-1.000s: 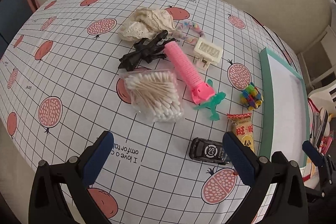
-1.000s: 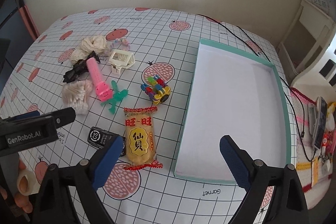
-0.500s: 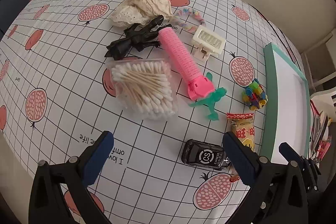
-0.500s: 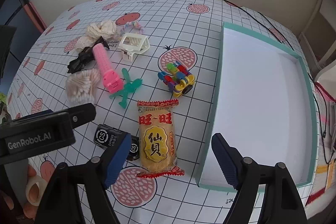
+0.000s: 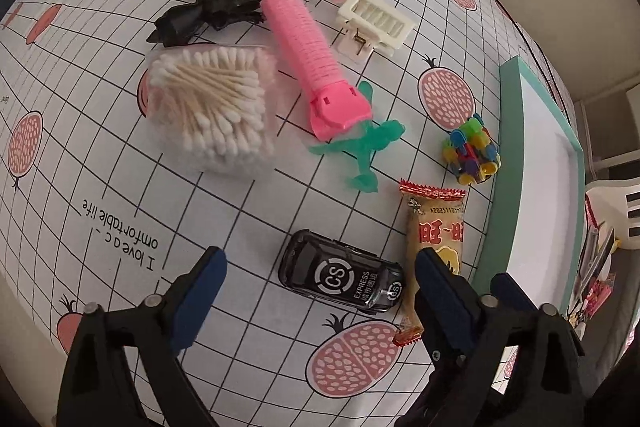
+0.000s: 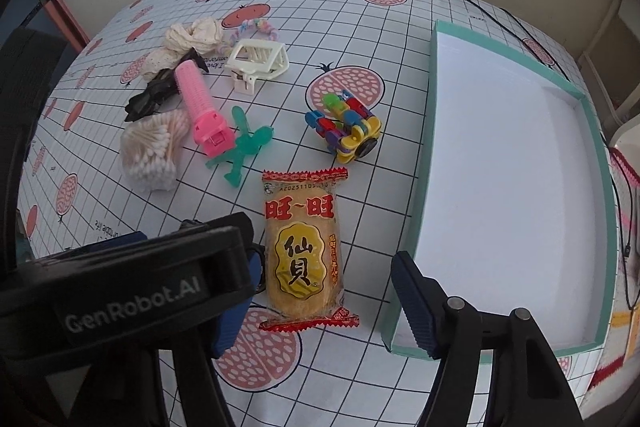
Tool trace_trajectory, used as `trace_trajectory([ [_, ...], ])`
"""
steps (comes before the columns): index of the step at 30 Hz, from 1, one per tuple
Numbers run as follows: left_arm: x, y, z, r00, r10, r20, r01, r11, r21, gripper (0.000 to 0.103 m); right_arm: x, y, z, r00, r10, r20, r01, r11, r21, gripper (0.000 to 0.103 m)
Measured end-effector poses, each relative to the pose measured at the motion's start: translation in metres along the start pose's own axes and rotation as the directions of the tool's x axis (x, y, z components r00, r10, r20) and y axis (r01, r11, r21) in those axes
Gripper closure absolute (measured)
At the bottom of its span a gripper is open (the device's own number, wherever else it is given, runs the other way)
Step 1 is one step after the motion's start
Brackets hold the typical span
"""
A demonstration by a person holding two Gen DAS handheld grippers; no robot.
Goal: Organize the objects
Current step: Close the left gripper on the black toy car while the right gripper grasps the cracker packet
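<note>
Left wrist view: the left gripper (image 5: 316, 279) hangs with fingers apart over the black toy car (image 5: 342, 273), gripping nothing. The right gripper (image 6: 320, 291), also spread and empty, straddles the snack packet (image 6: 303, 247). Nothing seems sorted yet: the teal box (image 6: 430, 131) holds only its white floor, while the block toy (image 6: 344, 126), green figure (image 6: 240, 150), pink roller (image 6: 200, 103), cotton swabs (image 6: 152, 153), cream clip (image 6: 258, 61), black clip (image 6: 154, 95) and lace scrunchie (image 6: 192, 39) lie together beside it. The tabletop (image 6: 400, 27) wears a gridded, fruit-printed cloth; a plain wall stands behind.
</note>
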State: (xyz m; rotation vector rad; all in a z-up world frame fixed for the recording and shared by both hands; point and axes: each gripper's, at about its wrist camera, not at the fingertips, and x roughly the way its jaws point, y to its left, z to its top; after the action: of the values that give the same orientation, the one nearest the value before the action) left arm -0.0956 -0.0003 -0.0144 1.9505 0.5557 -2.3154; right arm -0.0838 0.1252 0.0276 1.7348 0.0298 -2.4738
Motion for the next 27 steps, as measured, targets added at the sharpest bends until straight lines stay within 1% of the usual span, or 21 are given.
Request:
trace_trajectory([
  [2, 0.003, -0.005, -0.003, 1.000, 0.011, -0.005, -0.011, 1.000, 0.001, 0.020, 0.001, -0.001, -0.001, 1.000, -0.010, -0.003, 0.010, 1.000, -0.002, 0.032],
  [5, 0.006, -0.006, -0.006, 1.000, -0.008, -0.015, 0.007, 1.000, -0.021, 0.023, 0.001, -0.003, -0.002, 1.000, -0.010, -0.007, 0.010, 1.000, -0.001, 0.032],
  [6, 0.005, -0.007, -0.006, 1.000, -0.001, -0.008, 0.001, 1.000, -0.017, 0.024, 0.001, -0.003, -0.003, 1.000, -0.007, -0.008, 0.007, 1.000, 0.001, 0.032],
  [8, 0.003, -0.009, -0.007, 1.000, 0.009, 0.000, -0.009, 1.000, -0.005, 0.032, 0.001, -0.004, -0.003, 1.000, -0.005, -0.007, 0.005, 1.000, 0.002, 0.032],
  [11, 0.000, -0.008, -0.007, 1.000, 0.002, 0.010, -0.002, 1.000, -0.006, 0.036, 0.002, -0.003, -0.002, 1.000, -0.006, -0.008, 0.006, 1.000, 0.007, 0.032],
  [13, -0.002, -0.007, -0.007, 1.000, -0.005, 0.014, 0.005, 1.000, -0.004, 0.037, 0.003, -0.003, -0.002, 1.000, -0.003, -0.010, 0.003, 1.000, 0.010, 0.032],
  [16, -0.006, -0.007, -0.006, 1.000, -0.002, 0.031, 0.001, 1.000, 0.016, 0.043, 0.004, -0.004, -0.001, 1.000, 0.004, -0.011, -0.003, 1.000, 0.023, 0.032],
  [20, -0.013, -0.003, -0.003, 0.998, 0.030, 0.055, -0.032, 0.999, 0.038, 0.044, 0.009, -0.005, 0.002, 1.000, 0.009, -0.023, -0.008, 0.999, 0.045, 0.032],
  [27, -0.023, 0.017, 0.004, 0.997, 0.051, 0.066, -0.052, 0.999, 0.015, 0.044, 0.017, 0.001, 0.006, 0.999, 0.014, -0.038, -0.012, 0.998, 0.056, 0.033],
])
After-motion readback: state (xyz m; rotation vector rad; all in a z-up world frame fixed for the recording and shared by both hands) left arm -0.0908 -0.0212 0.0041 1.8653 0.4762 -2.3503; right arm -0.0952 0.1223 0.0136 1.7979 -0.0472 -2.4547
